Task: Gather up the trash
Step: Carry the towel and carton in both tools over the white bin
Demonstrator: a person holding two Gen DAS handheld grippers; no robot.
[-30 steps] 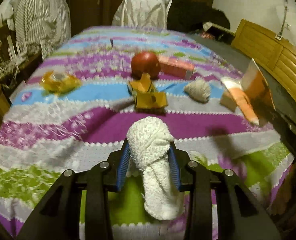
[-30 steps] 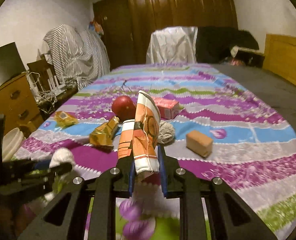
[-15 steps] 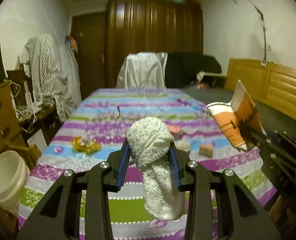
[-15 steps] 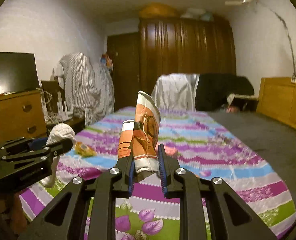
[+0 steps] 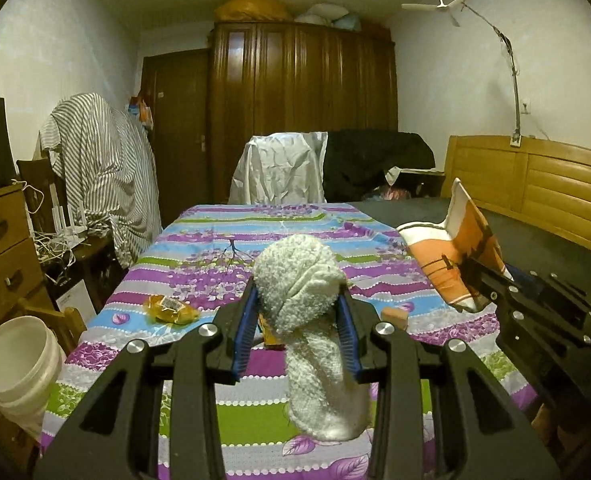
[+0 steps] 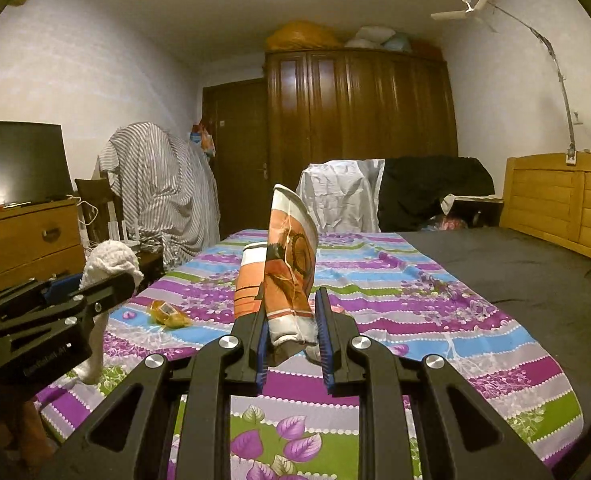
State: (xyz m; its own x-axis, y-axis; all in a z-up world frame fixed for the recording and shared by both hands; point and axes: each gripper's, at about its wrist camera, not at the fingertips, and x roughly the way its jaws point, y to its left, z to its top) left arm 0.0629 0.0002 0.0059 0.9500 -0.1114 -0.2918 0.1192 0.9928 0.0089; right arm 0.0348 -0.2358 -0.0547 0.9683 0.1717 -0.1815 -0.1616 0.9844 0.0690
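My left gripper (image 5: 300, 326) is shut on a white fluffy sock (image 5: 307, 320), whose loose end hangs down in front of the bed. My right gripper (image 6: 291, 334) is shut on a crumpled orange and white wrapper (image 6: 285, 268) that stands up between the blue pads. In the left wrist view the wrapper (image 5: 451, 256) and the right gripper (image 5: 491, 292) are at the right. In the right wrist view the sock (image 6: 107, 266) and the left gripper (image 6: 107, 286) are at the left. A yellow wrapper (image 5: 170, 309) and a small brown block (image 5: 395, 315) lie on the striped bedspread (image 5: 223, 248).
A white plastic bucket (image 5: 17, 368) stands on the floor at the left, beside a wooden dresser (image 5: 3, 240). Striped cloth hangs over a chair (image 5: 103, 184). Beyond the bed stand a covered chair (image 5: 283, 170), a dark wardrobe (image 5: 303, 112) and, at the right, a wooden headboard (image 5: 535, 184).
Both grippers rose and tilted up from the bedspread, each keeping its item. The view went from looking down on the bed's clutter to looking level across the room.
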